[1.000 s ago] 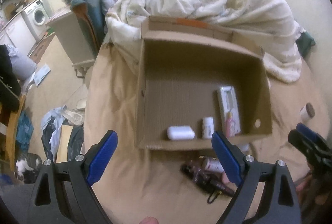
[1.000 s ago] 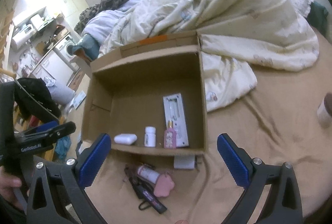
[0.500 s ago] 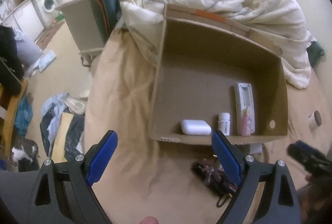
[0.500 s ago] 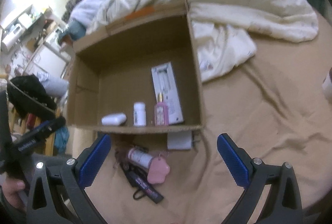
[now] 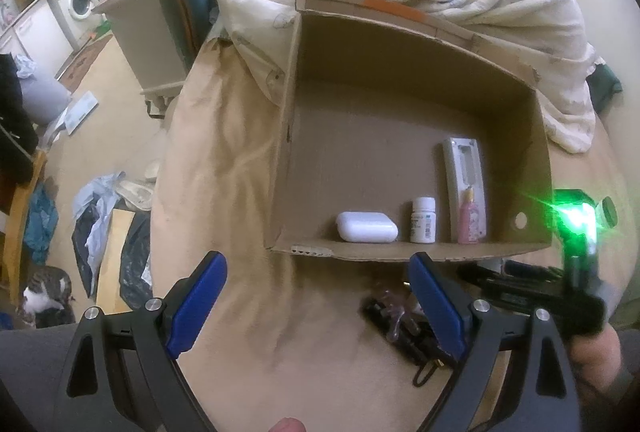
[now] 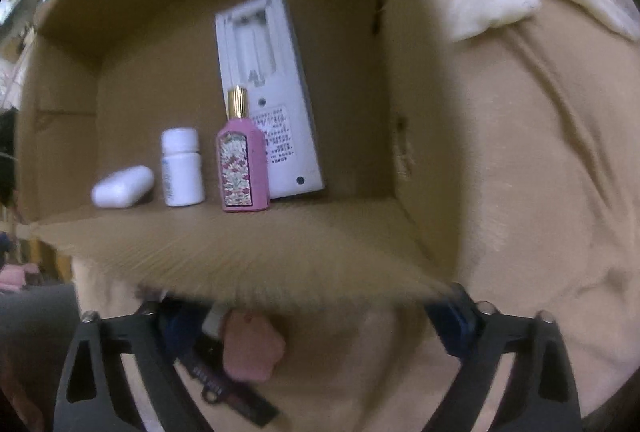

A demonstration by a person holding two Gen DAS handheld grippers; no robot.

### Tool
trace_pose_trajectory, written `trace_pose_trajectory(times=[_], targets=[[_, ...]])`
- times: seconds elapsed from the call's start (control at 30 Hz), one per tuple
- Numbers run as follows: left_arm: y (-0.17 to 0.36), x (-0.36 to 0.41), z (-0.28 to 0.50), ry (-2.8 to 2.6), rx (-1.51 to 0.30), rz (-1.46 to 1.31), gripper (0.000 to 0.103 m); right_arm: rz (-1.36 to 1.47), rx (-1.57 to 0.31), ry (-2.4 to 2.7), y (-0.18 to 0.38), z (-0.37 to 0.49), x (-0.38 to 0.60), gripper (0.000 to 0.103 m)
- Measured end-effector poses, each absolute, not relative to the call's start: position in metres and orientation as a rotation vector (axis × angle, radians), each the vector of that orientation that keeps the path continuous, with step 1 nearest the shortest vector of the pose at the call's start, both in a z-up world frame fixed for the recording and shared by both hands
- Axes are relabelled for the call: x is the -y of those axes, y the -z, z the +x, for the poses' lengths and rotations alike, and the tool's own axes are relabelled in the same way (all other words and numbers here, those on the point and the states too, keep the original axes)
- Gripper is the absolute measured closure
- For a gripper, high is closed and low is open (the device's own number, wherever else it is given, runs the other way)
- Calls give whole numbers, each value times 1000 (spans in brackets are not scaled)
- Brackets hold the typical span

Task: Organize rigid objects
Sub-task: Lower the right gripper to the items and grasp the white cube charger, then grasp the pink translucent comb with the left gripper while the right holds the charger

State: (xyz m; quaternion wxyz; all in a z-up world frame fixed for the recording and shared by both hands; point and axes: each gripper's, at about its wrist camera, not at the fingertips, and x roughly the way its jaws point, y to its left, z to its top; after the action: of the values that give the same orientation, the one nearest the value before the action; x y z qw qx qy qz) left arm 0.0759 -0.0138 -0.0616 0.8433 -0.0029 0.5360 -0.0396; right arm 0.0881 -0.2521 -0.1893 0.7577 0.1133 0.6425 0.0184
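Your left tool [image 5: 316,296] gapes wide and empty; your right tool [image 6: 304,320] is closing around the pink item [image 6: 252,348], not gripping, beside the box [image 6: 240,248].

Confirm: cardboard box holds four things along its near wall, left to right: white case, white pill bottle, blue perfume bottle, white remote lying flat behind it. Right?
One error: the perfume bottle is pink with a gold cap, not blue; the right wrist view shows it plainly. The rest holds: in the cardboard box, white case, white pill bottle, then the perfume bottle, with the white remote lying flat behind it.
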Motion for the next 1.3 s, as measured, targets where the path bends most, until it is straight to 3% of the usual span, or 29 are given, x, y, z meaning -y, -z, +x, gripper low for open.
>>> trace_pose_trajectory(times=[0.1, 0.13, 0.17, 0.23, 0.5, 0.77, 1.0, 1.17, 1.3], targets=[[62, 11, 77, 72, -1129, -11, 12, 184, -1395, -8, 195, 90, 247, 10], [62, 9, 78, 66, -1130, -14, 12, 153, -1389, 4, 195, 90, 245, 18], [63, 8, 79, 60, -1131, -19, 12, 115, -1380, 19, 194, 89, 244, 33], [63, 5, 79, 57, -1132, -29, 12, 92, -1366, 7, 190, 85, 242, 43], [71, 6, 76, 68, -1153, -4, 12, 193, -1351, -71, 151, 43, 259, 43], [68, 25, 68, 91, -1180, 54, 12, 311, -1165, -259, 76, -3, 278, 43], [95, 60, 76, 122, -1339, 42, 12, 382, -1104, -272, 68, 12, 279, 43], [128, 72, 96, 120, -1403, 39, 29, 387, -1111, -261, 76, 10, 284, 43], [151, 82, 106, 116, -1464, 53, 33, 369, -1097, -271, 74, 14, 276, 43]])
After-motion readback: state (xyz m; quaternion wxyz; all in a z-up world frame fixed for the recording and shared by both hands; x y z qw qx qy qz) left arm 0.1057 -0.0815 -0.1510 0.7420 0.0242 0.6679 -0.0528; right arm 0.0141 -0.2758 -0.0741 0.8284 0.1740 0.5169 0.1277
